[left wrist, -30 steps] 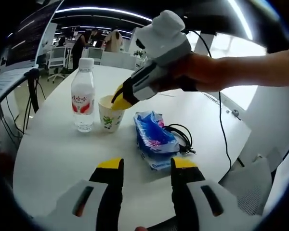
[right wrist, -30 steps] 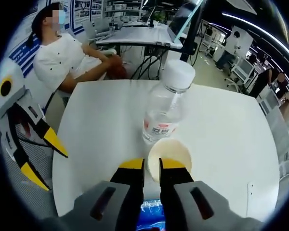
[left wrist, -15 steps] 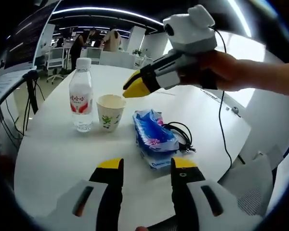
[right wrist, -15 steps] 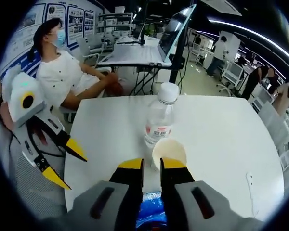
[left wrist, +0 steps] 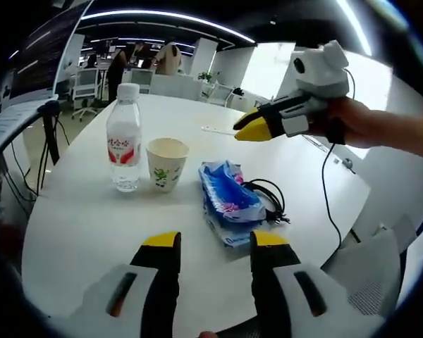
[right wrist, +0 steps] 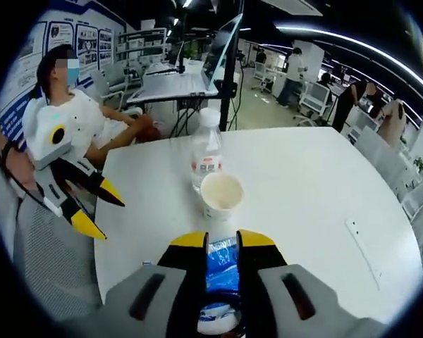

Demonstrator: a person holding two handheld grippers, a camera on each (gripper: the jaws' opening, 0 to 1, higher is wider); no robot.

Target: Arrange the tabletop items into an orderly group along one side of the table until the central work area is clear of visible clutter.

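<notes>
- On the white round table in the left gripper view, a capped water bottle with a red label stands upright at the left.
- Just beside it to the right stands a paper cup with a green leaf print, upright and apart from the bottle.
- Right of the cup lies a blue tissue pack, tilted, with a coiled black cable touching its right edge.
- Left gripper: yellow-tipped jaws rise from the bottom edge, set wide apart with nothing between them, above the table's near edge.
- Right gripper enters from the right, held by a hand, raised over the table above the tissue pack; its yellow tips appear together, holding nothing.
- A thin pale strip lies flat further back on the table.

- Across the right gripper view, the same bottle and cup stand near the middle of the table, the cup nearer to the camera and just beside the bottle.
- Right gripper: jaws are a narrow gap apart, empty; the tissue pack lies below, seen through the gap.
- Left gripper shows at the left edge, jaws spread, off the table's side.
- A seated person in white is behind it, near a desk with a monitor.
</notes>
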